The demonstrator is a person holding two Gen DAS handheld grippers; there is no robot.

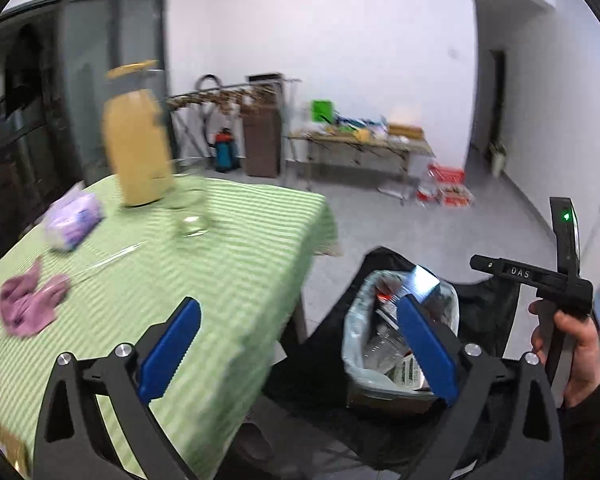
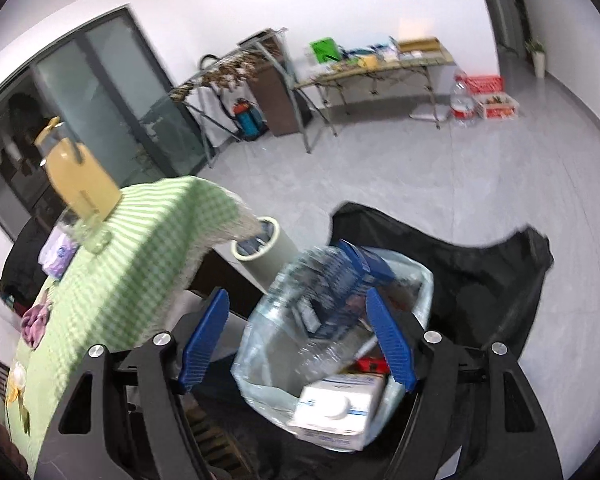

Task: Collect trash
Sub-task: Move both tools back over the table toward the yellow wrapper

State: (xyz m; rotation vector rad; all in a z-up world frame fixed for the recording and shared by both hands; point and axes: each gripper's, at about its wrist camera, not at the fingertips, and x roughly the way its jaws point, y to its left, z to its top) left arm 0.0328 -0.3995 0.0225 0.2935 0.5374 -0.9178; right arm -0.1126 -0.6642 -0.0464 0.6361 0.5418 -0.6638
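The left gripper (image 1: pixel 296 344) has its fingers released, empty, over the trash bin (image 1: pixel 400 340) beside the tabletop (image 1: pixel 228 264) corner. Only the right wrist view shows the right gripper (image 2: pixel 296 340), fingers apart, a clear plastic bottle (image 2: pixel 300 312) between them above the bin; whether they grasp it I cannot tell.

The left wrist view looked forward and downward between the blue fingers of its hand-held gripper (image 1: pixel 296 350), above the gap between the desk (image 1: pixel 236 248) and the trash bin (image 1: pixel 384 368), both near. The right wrist view sat just over the same trash bin (image 2: pixel 268 384), tilted down, with the desk (image 2: pixel 140 248) to its left. Both views shared the yellow jug (image 1: pixel 138 148), the far folding table (image 2: pixel 380 68) and the white wall beyond.
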